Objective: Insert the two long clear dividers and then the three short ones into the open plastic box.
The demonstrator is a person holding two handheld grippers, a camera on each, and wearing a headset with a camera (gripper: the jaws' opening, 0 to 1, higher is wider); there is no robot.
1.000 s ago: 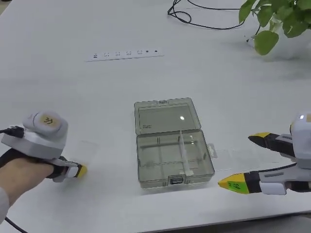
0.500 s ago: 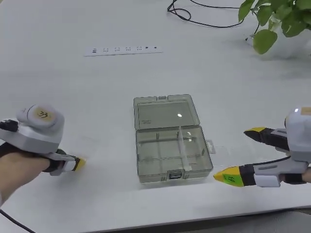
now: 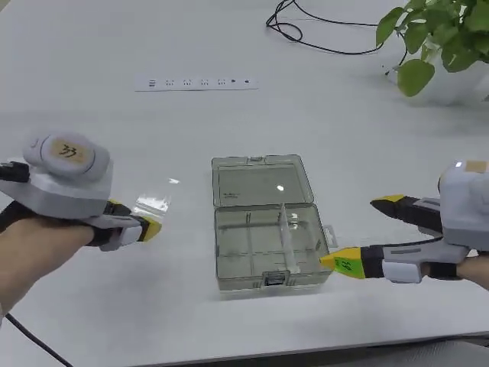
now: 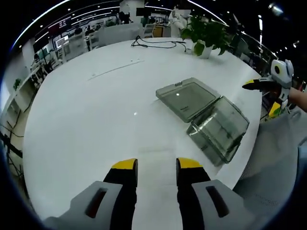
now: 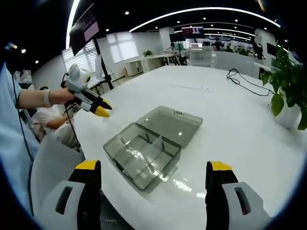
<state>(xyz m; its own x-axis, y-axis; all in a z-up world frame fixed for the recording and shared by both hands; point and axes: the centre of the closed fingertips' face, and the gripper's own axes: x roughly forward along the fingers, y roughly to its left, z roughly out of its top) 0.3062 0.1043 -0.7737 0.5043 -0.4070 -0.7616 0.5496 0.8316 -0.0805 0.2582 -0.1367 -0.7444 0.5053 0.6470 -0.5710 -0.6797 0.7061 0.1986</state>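
Head view | 1 box (image 3: 246, 278) | 1 inserted divider (image 3: 286, 233) | left hand-held gripper (image 3: 141, 219) pinching 1 clear divider (image 3: 150, 205) | right hand-held gripper (image 3: 361, 232) spread

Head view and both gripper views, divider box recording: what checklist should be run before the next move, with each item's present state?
1. Box open, lid lying flat behind it: ok.
2. Seated divider standing upright inside the box: ok. Pushed fully down: cannot tell.
3. Left tongs closed on the held divider, a clear piece with a glint: ok, as far as the clear plastic shows.
4. Right tongs open wide, at the box's right side: ok.
5. All five dividers in the box: not ok.
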